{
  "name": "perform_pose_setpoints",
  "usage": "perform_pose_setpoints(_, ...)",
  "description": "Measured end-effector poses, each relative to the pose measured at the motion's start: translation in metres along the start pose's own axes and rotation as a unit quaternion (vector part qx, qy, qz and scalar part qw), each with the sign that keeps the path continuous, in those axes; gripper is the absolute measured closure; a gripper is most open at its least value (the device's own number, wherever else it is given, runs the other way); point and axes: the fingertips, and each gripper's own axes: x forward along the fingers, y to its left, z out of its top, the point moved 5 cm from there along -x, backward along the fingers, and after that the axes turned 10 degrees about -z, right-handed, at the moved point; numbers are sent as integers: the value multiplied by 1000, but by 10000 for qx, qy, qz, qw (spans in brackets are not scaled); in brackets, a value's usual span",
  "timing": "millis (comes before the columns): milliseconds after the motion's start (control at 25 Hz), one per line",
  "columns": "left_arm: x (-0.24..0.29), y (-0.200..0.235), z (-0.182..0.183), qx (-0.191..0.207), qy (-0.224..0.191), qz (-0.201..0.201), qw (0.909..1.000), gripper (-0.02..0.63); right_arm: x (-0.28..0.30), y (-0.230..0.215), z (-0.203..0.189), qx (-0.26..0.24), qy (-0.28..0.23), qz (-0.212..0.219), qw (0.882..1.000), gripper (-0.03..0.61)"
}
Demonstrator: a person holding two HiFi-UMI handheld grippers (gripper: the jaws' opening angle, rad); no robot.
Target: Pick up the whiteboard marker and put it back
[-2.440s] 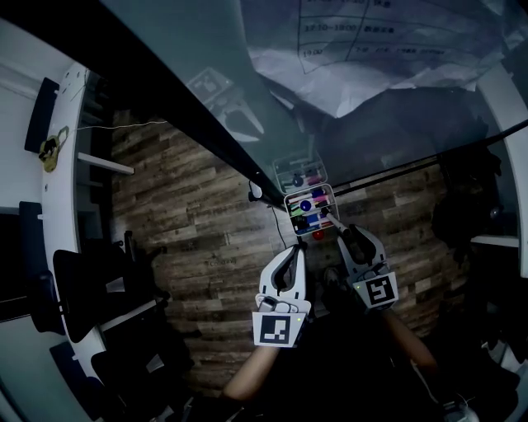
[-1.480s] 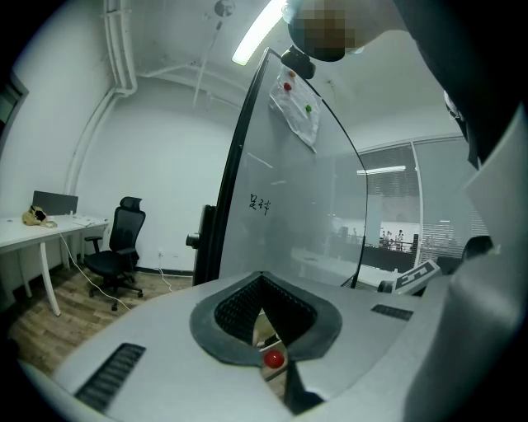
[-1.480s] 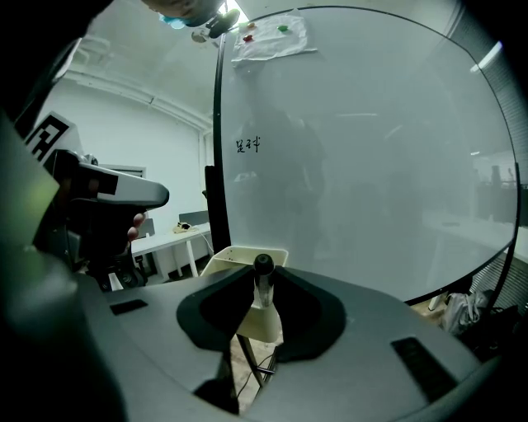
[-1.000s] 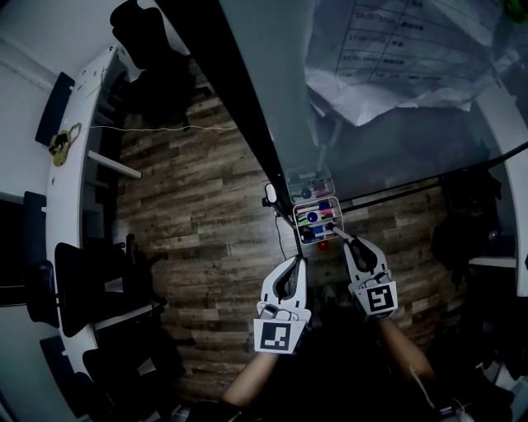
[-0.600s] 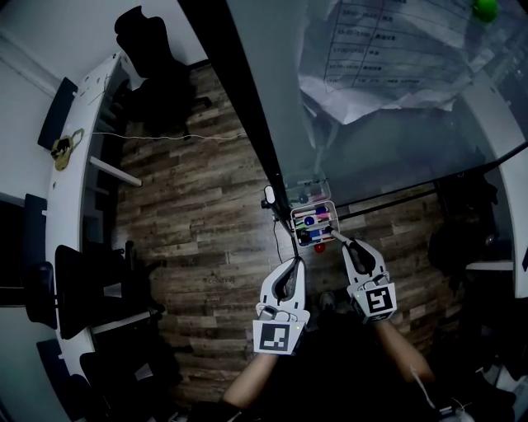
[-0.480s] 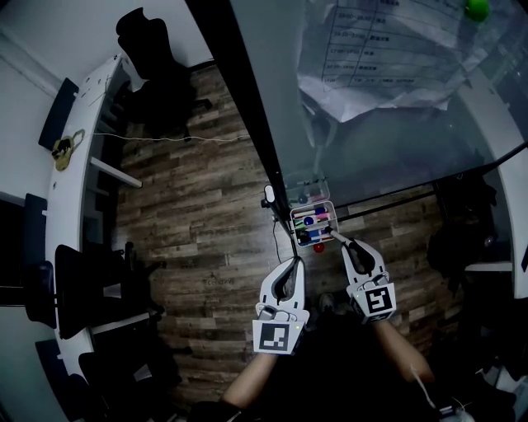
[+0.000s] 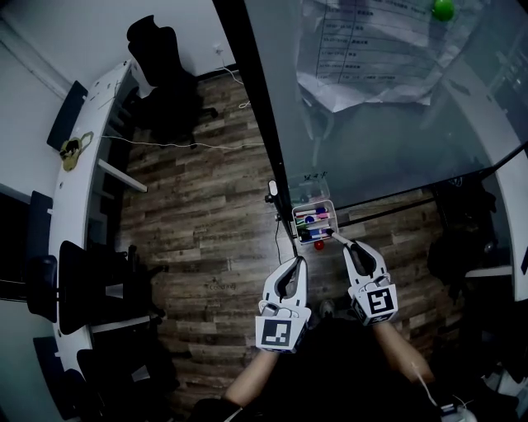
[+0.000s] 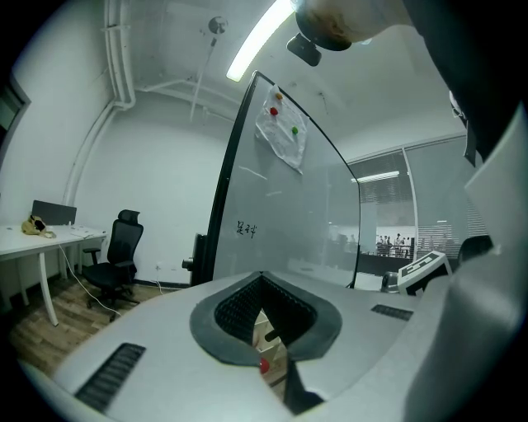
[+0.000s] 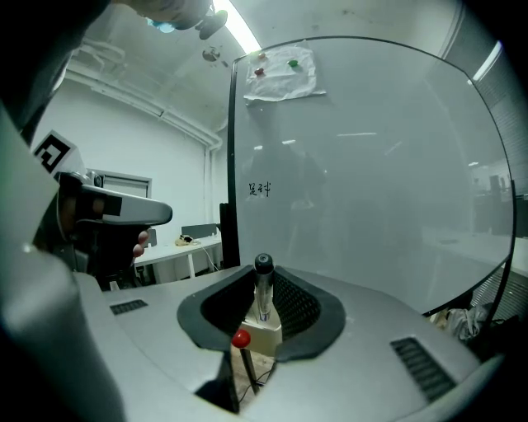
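My right gripper point(image 7: 341, 242) is shut on a whiteboard marker point(image 7: 336, 237), just below and right of the white marker tray point(image 7: 328, 205) on the glass board. In the right gripper view the marker point(image 9: 263, 290) stands upright between the pads point(image 9: 290, 307), black cap on top. Behind it are the tray point(image 9: 266, 336) and a red knob point(image 9: 240, 338). Several coloured markers point(image 7: 311, 219) lie in the tray. My left gripper point(image 7: 299, 263) hangs shut and empty, below and left of the tray. The left gripper view shows the red knob point(image 8: 263, 364) through its narrow gap.
The glass whiteboard point(image 7: 388, 140) has a black frame post point(image 7: 257, 91) and a printed sheet point(image 7: 371, 49) under a green magnet point(image 7: 444, 10). A black office chair point(image 7: 161, 45) and white desks point(image 7: 78, 165) stand to the left on the wooden floor point(image 7: 206, 214).
The head view has tilted up along the board, bringing the chair and the green magnet into view. Both grippers stay just below the tray, and the marker is still in the right one.
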Motion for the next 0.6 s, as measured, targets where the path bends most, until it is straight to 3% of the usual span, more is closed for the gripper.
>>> perform_pose_setpoints(600,-10,-37,5,132,-44,-185,9997,612,-39,-9,12,-27,-192,-75,9998,499)
